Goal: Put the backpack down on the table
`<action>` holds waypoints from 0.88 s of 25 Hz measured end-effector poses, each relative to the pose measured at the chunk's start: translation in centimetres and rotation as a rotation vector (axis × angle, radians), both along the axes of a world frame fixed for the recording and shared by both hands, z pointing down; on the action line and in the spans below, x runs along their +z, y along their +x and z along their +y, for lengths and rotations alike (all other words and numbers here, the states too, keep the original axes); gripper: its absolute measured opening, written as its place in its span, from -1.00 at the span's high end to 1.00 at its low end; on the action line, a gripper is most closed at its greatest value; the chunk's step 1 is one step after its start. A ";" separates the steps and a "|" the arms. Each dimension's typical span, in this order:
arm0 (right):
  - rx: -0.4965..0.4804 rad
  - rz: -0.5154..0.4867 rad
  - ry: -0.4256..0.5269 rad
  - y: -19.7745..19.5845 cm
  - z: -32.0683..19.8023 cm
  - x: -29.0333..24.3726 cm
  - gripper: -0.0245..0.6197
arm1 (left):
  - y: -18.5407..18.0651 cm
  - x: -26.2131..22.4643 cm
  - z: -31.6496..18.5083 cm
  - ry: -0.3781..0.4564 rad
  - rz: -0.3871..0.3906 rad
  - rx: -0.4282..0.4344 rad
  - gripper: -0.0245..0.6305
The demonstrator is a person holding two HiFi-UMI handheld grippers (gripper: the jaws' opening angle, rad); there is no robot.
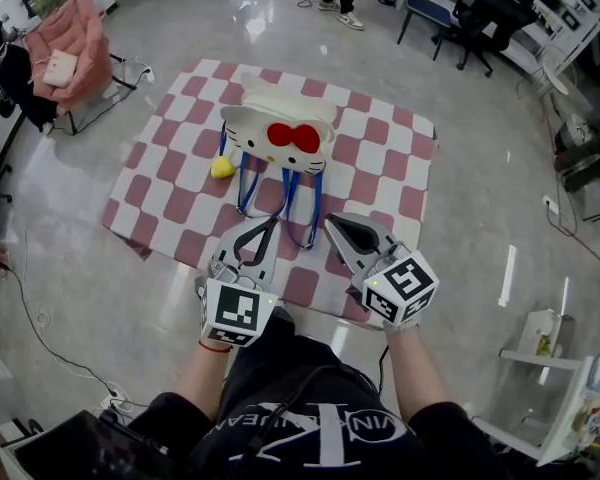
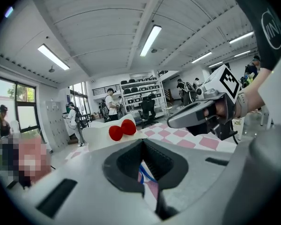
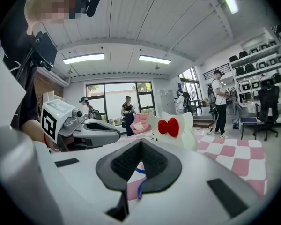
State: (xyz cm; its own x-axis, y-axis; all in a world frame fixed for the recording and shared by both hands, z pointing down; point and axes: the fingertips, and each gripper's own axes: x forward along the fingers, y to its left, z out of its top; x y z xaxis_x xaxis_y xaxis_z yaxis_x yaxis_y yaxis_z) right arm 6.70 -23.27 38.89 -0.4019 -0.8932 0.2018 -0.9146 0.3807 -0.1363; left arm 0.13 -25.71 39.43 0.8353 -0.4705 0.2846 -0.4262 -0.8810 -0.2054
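The backpack [image 1: 280, 133] is white, shaped like a cat's head with a red bow [image 1: 293, 138], and lies flat on the pink-and-white checked table [image 1: 380, 148]. Its blue straps [image 1: 305, 218] trail toward me. Both grippers hover side by side over the table's near edge, just short of the strap ends. My left gripper [image 1: 268, 226] is shut with nothing in it, and so is my right gripper [image 1: 332, 224]. The left gripper view looks past its closed jaws to the backpack [image 2: 107, 135] beyond. From the right gripper view the backpack [image 3: 175, 128] also shows ahead.
A small yellow object [image 1: 222, 168] lies beside the backpack's left side. A pink chair [image 1: 75, 43] stands far left, dark office chairs [image 1: 470, 8] far right, and people stand around the room. Cables run across the floor at left; a white shelf [image 1: 560, 368] is at lower right.
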 end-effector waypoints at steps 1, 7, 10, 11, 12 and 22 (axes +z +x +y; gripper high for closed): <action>-0.007 -0.002 0.002 -0.4 0.5 -0.1 0.92 | -0.2 0.0 0.7 0.002 -0.001 0.004 0.91; -0.045 -0.003 0.017 -2.6 3.5 -0.8 0.92 | -1.8 -0.3 4.2 0.001 0.002 -0.010 0.91; -0.061 0.000 0.024 -3.7 4.8 -1.1 0.92 | -2.4 -0.6 5.8 0.003 0.005 -0.013 0.91; -0.066 -0.001 0.026 -4.0 5.2 -1.2 0.92 | -2.5 -0.6 6.4 0.004 0.006 -0.013 0.91; -0.071 -0.001 0.028 -4.3 5.6 -1.2 0.92 | -2.6 -0.6 6.9 0.005 0.006 -0.013 0.91; -0.103 -0.006 0.048 -5.9 8.8 -1.7 0.92 | -3.3 -0.9 10.6 0.019 0.001 -0.020 0.91</action>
State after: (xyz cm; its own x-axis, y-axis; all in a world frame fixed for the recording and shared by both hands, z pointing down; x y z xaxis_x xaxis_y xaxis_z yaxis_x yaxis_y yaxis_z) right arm 0.85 -14.45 37.19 -0.4930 -0.8557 0.1571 -0.8696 0.4788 -0.1209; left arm -3.21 -15.13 38.55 0.8258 -0.4926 0.2744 -0.4444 -0.8681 -0.2210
